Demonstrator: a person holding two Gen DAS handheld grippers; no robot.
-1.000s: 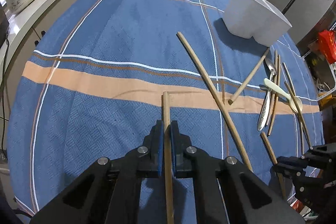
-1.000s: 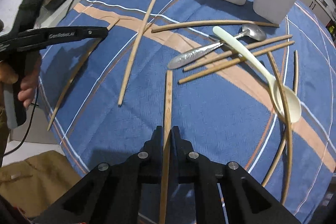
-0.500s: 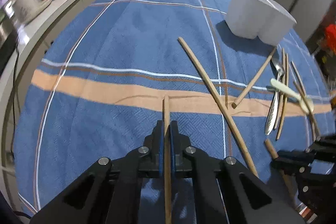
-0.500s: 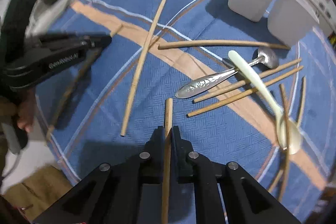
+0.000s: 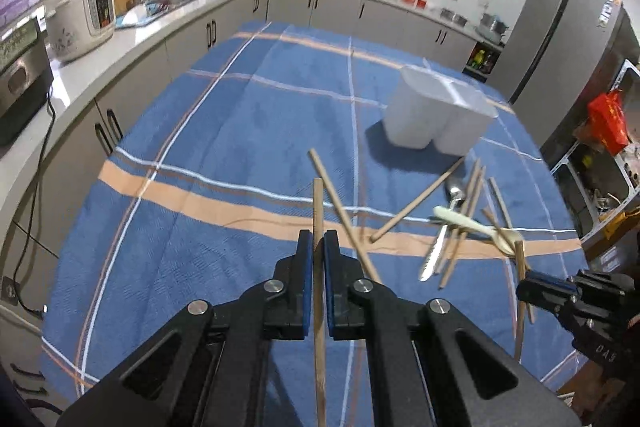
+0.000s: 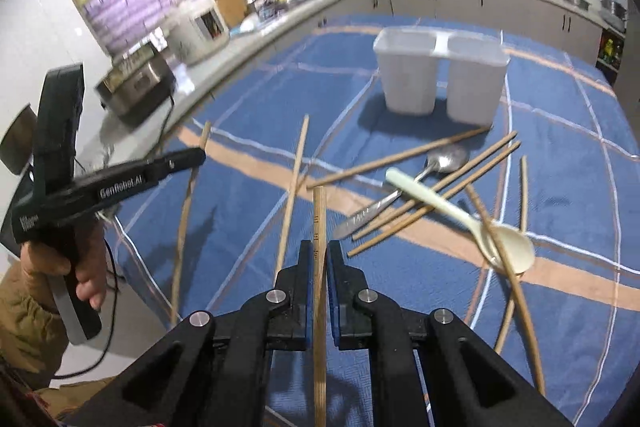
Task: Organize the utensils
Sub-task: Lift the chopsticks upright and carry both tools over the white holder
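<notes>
My left gripper is shut on a wooden chopstick that sticks out ahead of the pads, lifted above the blue cloth. My right gripper is shut on another chopstick, also held off the cloth. Each view shows the other gripper: the right one at the right edge, the left one at the left. Several loose chopsticks, a metal spoon and a pale plastic spoon lie in a heap. A white two-compartment holder stands upright beyond the heap.
The blue checked tablecloth covers the table. A kitchen counter with a rice cooker runs along the left and back. A grey fridge stands at the right. A person's hand holds the left gripper's handle.
Both grippers have risen off the cloth, each with its chopstick still clamped. Both views have tipped up, so the counter and cabinets now show.
</notes>
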